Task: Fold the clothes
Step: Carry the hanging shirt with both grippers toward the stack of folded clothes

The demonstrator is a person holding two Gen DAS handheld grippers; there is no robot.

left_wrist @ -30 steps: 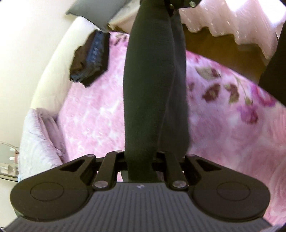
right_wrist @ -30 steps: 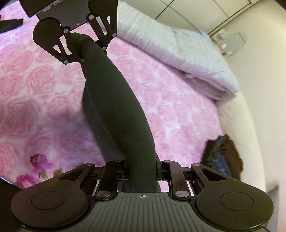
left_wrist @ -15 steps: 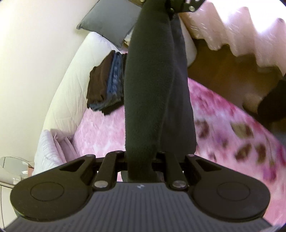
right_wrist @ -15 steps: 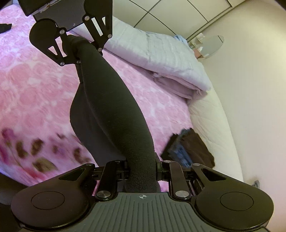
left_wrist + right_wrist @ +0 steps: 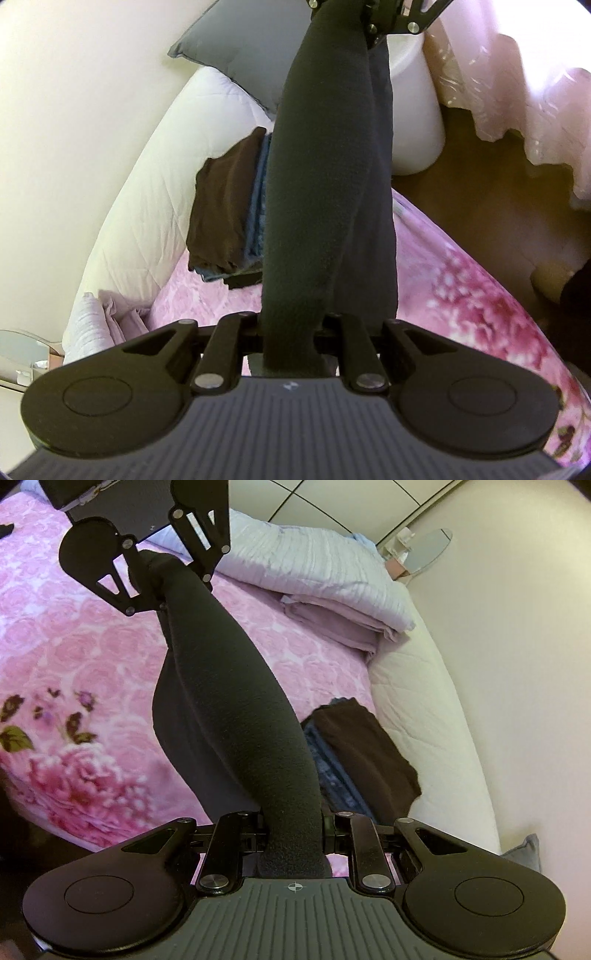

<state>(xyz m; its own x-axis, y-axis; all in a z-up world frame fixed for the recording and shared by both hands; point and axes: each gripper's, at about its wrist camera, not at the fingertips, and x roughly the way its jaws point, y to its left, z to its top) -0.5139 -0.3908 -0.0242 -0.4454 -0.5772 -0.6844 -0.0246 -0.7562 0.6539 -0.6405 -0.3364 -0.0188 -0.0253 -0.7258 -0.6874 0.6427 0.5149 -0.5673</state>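
You've got a stack of folded clothes (image 5: 229, 206) lying at the bed's edge, brown piece on top of blue ones, just beside the white quilt (image 5: 140, 192); that much lies done. The dark garment (image 5: 317, 192) is up in the air over the pink floral blanket (image 5: 461, 295), strung between your two tools. Your left gripper (image 5: 290, 332) is clamped on one end of it, the cloth bunched thick through the jaws. Your right gripper (image 5: 293, 823) pinches the far end the same way. How many folds it already carries, hard to say, since it hangs doubled and hides itself. It has yet to reach the stack below.
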